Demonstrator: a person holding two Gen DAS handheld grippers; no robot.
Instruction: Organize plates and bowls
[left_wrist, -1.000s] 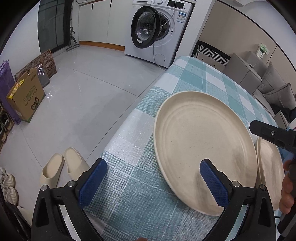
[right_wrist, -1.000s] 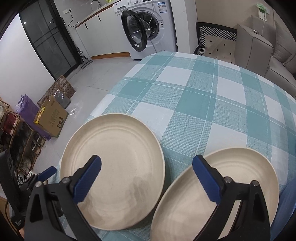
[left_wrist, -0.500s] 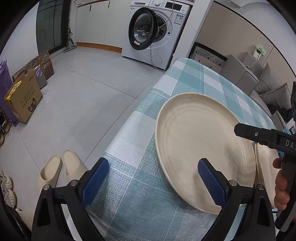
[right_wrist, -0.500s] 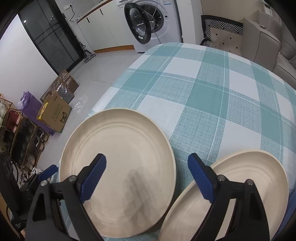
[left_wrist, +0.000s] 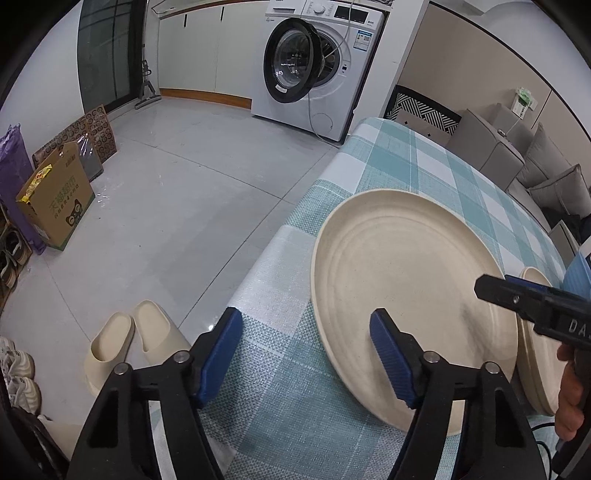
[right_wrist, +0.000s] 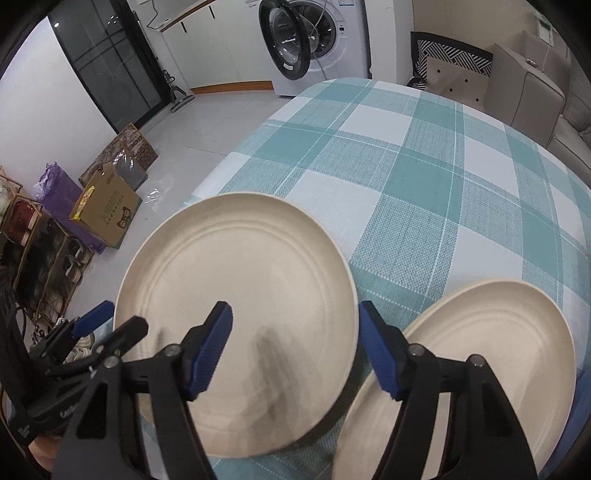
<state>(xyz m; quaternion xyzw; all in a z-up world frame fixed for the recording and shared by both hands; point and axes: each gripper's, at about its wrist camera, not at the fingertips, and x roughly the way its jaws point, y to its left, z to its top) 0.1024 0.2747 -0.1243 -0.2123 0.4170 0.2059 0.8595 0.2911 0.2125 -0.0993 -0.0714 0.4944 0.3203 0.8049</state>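
Note:
Two cream plates lie side by side on the teal checked tablecloth (right_wrist: 424, 166). The left plate (left_wrist: 406, 291) (right_wrist: 236, 295) sits near the table's left edge. The right plate (right_wrist: 480, 362) shows only as a thin edge in the left wrist view (left_wrist: 535, 339). My left gripper (left_wrist: 306, 354) is open and empty, its right pad over the left plate's near rim. My right gripper (right_wrist: 295, 347) is open and empty, hovering over the left plate's right rim, between the two plates. The left gripper also shows in the right wrist view (right_wrist: 96, 325).
The table's left edge drops to a tiled floor with slippers (left_wrist: 129, 339), a cardboard box (left_wrist: 55, 206) and a shoe rack (right_wrist: 33, 258). A washing machine (left_wrist: 314, 66) with an open door stands beyond. A sofa (left_wrist: 546, 177) lies at the far right.
Both grippers have narrowed their opening a little. The right gripper has shifted left, from above the gap between the plates to over the left plate's right rim.

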